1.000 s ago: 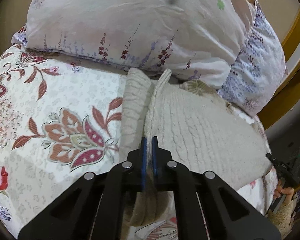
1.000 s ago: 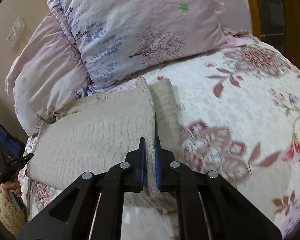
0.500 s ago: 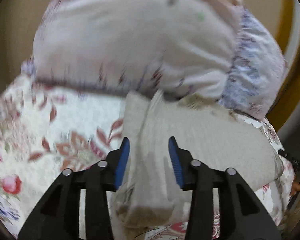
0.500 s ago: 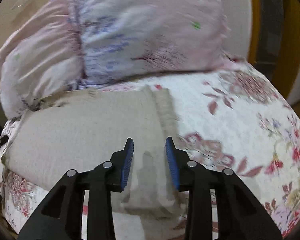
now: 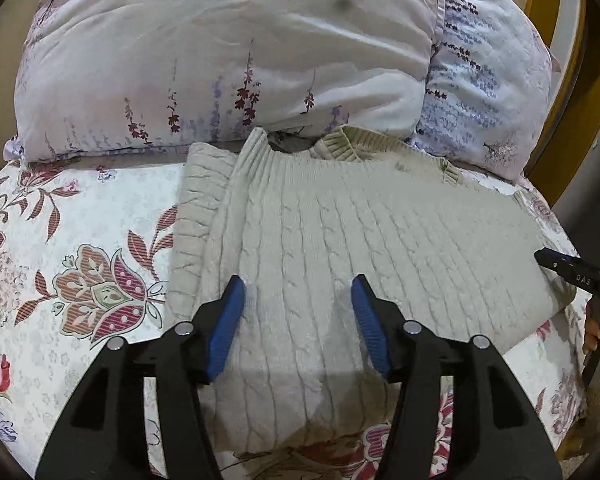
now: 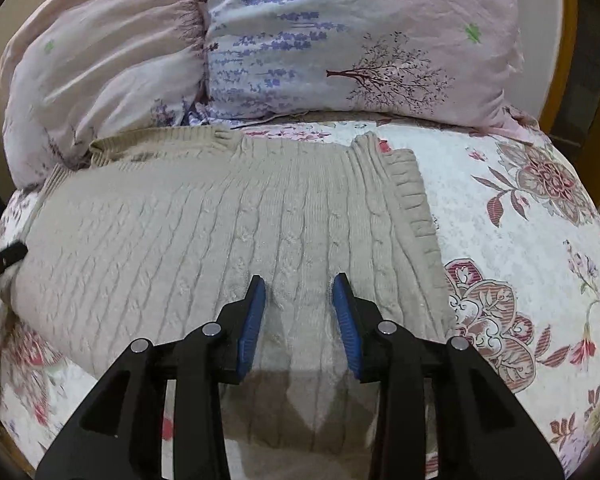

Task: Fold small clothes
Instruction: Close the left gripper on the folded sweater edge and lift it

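A beige cable-knit sweater (image 5: pixel 340 240) lies flat on the floral bedspread (image 5: pixel 80 240), folded over itself, with a ribbed edge sticking out at its left side. It also shows in the right wrist view (image 6: pixel 204 240), with the ribbed edge at its right. My left gripper (image 5: pixel 298 296) is open and empty just above the sweater's near left part. My right gripper (image 6: pixel 299 294) is open and empty above the sweater's near right part.
Two floral pillows (image 5: pixel 220 52) (image 6: pixel 340 40) lean at the head of the bed, touching the sweater's far edge. A yellow wooden bed frame (image 5: pixel 556 40) stands at the right. The other gripper's tip (image 5: pixel 568 270) shows at the far right of the left wrist view.
Both grippers were shut on the sweater's raised edges a second ago. They have let go and opened, and the sweater now lies flat. Both views have tilted down.
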Demonstrator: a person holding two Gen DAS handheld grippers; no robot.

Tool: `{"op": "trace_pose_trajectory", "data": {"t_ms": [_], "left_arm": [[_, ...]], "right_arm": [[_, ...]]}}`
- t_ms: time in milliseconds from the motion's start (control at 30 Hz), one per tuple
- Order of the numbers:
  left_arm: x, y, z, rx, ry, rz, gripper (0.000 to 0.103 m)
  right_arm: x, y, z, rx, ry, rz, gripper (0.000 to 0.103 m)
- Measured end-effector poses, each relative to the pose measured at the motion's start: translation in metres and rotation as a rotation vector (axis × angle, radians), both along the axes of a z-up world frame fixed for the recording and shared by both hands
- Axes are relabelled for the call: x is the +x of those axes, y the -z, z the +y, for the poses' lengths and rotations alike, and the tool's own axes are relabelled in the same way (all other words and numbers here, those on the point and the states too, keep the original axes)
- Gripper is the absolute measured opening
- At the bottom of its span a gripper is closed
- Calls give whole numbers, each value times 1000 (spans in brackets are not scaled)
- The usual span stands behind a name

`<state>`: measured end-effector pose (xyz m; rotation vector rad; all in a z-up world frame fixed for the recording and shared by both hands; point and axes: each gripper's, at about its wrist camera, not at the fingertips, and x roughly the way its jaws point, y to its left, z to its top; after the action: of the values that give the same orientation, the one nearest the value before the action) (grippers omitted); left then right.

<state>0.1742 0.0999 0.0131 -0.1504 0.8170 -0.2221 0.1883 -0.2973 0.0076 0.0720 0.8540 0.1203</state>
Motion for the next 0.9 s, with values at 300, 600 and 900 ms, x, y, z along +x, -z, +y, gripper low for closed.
{"op": "trace_pose_trajectory", "data": {"t_ms": [300, 600, 900], "left_arm": [[15, -11, 56, -274, -169, 51, 78], [37, 16, 85, -498, -241, 152, 78], [42, 15, 76, -453, -259, 146, 67]], "right_arm": [[11, -15, 65, 28, -140, -56, 54], [20, 4, 107, -121, -172, -49, 56], [24, 2, 103, -101, -176, -35, 56]]}}
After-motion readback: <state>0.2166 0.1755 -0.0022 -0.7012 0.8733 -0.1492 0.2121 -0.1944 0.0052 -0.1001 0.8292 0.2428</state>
